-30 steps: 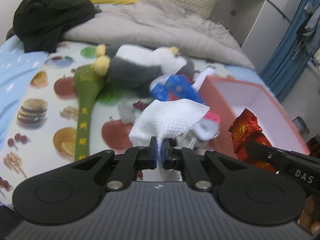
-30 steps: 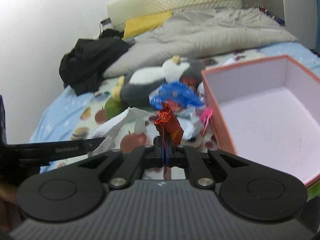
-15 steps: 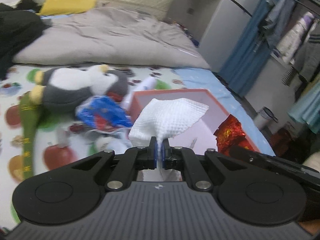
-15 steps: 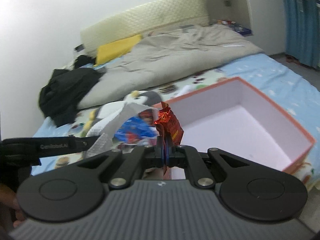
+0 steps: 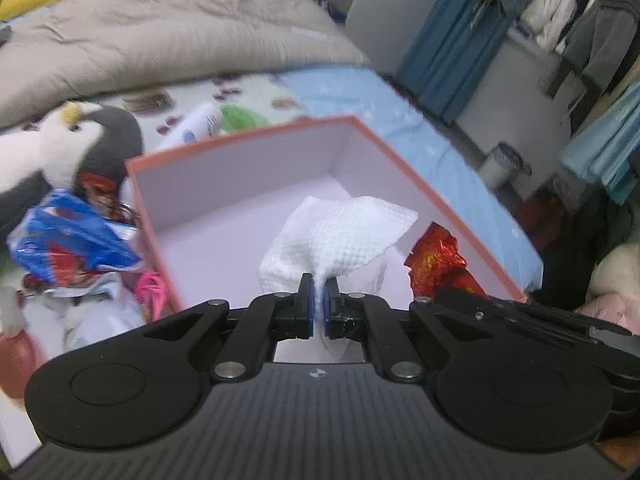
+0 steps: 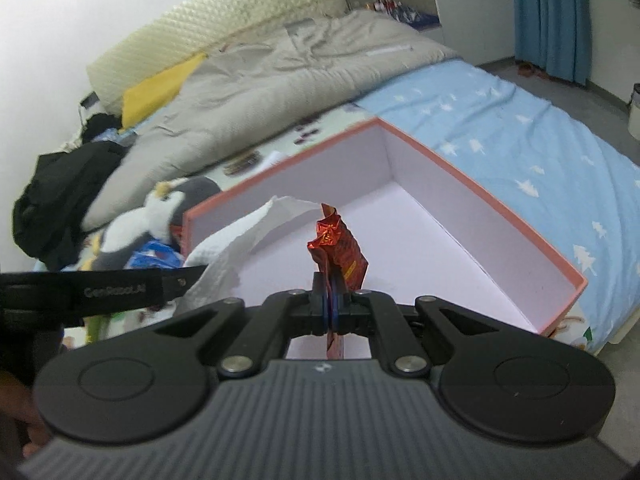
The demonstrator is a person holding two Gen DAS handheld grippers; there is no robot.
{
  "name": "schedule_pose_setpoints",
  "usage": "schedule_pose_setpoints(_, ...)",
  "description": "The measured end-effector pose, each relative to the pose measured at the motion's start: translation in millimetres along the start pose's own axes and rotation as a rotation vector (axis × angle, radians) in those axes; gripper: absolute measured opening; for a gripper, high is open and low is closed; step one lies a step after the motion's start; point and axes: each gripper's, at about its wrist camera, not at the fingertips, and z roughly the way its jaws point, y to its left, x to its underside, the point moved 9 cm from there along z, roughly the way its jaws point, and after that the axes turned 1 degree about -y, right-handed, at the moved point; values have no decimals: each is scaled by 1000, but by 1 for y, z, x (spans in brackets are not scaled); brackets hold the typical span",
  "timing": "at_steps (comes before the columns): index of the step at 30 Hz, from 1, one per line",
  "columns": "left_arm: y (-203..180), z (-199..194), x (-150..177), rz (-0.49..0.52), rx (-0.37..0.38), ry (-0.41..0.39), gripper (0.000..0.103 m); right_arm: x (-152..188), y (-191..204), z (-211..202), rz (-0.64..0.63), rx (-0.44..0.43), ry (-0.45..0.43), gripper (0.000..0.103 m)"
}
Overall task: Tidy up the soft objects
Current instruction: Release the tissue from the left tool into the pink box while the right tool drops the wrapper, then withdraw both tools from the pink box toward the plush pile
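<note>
My left gripper (image 5: pixel 318 284) is shut on a white waffle-textured cloth (image 5: pixel 340 232), which hangs over the open pink box (image 5: pixel 240 144). My right gripper (image 6: pixel 331 280) is shut on a crinkled red foil wrapper (image 6: pixel 338 244), held above the same box (image 6: pixel 480 196). In the left wrist view the wrapper (image 5: pixel 436 264) shows at the right, and in the right wrist view the cloth (image 6: pixel 240 240) shows at the left. The inside of the box is bare.
On the fruit-print sheet left of the box lie a penguin plush (image 5: pixel 68 144), a blue and red plastic bag (image 5: pixel 68 240) and a pink item (image 5: pixel 152 292). A grey duvet (image 6: pixel 280 80), black clothing (image 6: pixel 60 196) and a yellow pillow (image 6: pixel 160 88) lie further back. Blue curtains (image 5: pixel 452 40) hang at the right.
Both grippers have swept sideways from the pile of soft things to over the pink box, carrying the cloth and the wrapper. The box now fills the middle of both views.
</note>
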Motion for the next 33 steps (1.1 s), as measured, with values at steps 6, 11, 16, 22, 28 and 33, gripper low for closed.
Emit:
schedule_pose_setpoints(6,5,50,0,1,-19,85,6,0,-17,32,14,-8,68,8)
schedule_pose_setpoints(11,14,75,4,-5,-32,143,7,-1,-26,54,26,-15,109,8)
schedule_pose_setpoints(16,19,89,1,-17,-38,162,50,0,-34,70,44,-9,141,8)
schedule_pose_setpoints(22,20,81,-5,-10,-44,138,63,1,-34,73,51,-15,166,14)
schedule_pose_setpoints(28,22,48,-6,-21,-53,85,63,-1,-24,54,50,-16,138,32)
schedule_pose_setpoints(33,24,2,-1,-26,-62,10,63,0,-11,24,35,-24,97,32)
